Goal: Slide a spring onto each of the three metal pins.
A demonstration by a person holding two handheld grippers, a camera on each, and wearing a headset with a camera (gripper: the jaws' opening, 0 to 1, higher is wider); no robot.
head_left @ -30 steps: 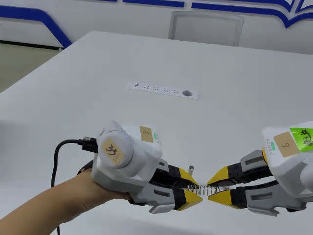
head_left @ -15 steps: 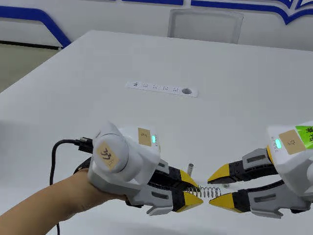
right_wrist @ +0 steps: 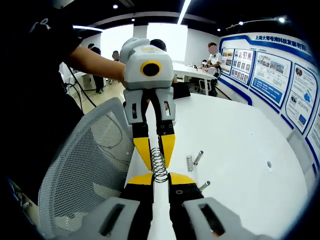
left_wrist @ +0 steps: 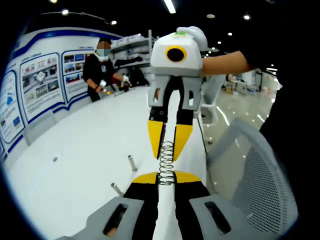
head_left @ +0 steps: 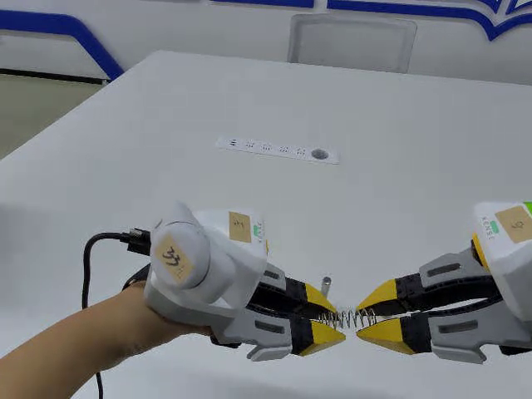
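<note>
A long white desk [head_left: 125, 166] runs across a bright showroom-type space with blue-trimmed walls, and a flat white power strip [head_left: 277, 150] is seen lying further back on it. Out front, a small coiled metal spring [head_left: 349, 317] is held up in the air, stretched sideways between the two tools and clear of the desk top. The left hand-held gripper [head_left: 332, 324] is clamped on one end of it, yellow tips pinched together around the coil. The right hand-held gripper [head_left: 366, 319] is closed in on the other end, as far as can be made out. Just behind the spring, a short silver metal pin [head_left: 326, 285] is seen standing upright on the desk, not touched by anything. In the right gripper view, a second pin [right_wrist: 203, 186] is spotted close beside the jaws. A smaller loose spring [right_wrist: 190, 163] is parked right next to the farther pin. A grey mesh chair [right_wrist: 85, 165] is tucked in at the desk edge.
</note>
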